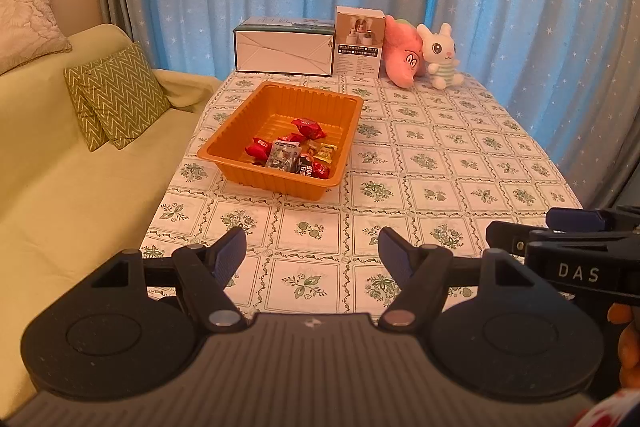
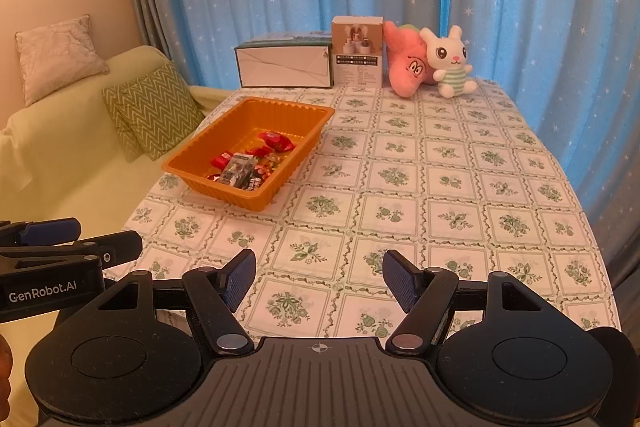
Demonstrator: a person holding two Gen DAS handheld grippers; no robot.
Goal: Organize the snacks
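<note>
An orange plastic tray (image 1: 256, 173) (image 2: 192, 147) stands on the left half of the table. Several wrapped snacks (image 1: 294, 151) (image 2: 252, 163) lie in it: red packets, a yellow one, a dark one and a clear one. My left gripper (image 1: 311, 251) hovers open over the near table edge, well short of the tray, with nothing between its blue pads. My right gripper (image 2: 319, 273) is open and empty too, beside the left one and to the right of the tray. Each gripper shows at the edge of the other's view: the right gripper (image 1: 560, 231), the left gripper (image 2: 76, 239).
The table (image 1: 440, 163) wears a floral-check cloth. At its far edge stand a long white box (image 1: 284, 47), a small upright box (image 1: 359, 43), a pink plush (image 1: 404, 55) and a white bunny plush (image 1: 440, 57). A green sofa (image 1: 60, 187) with cushions lies left; blue curtains hang behind.
</note>
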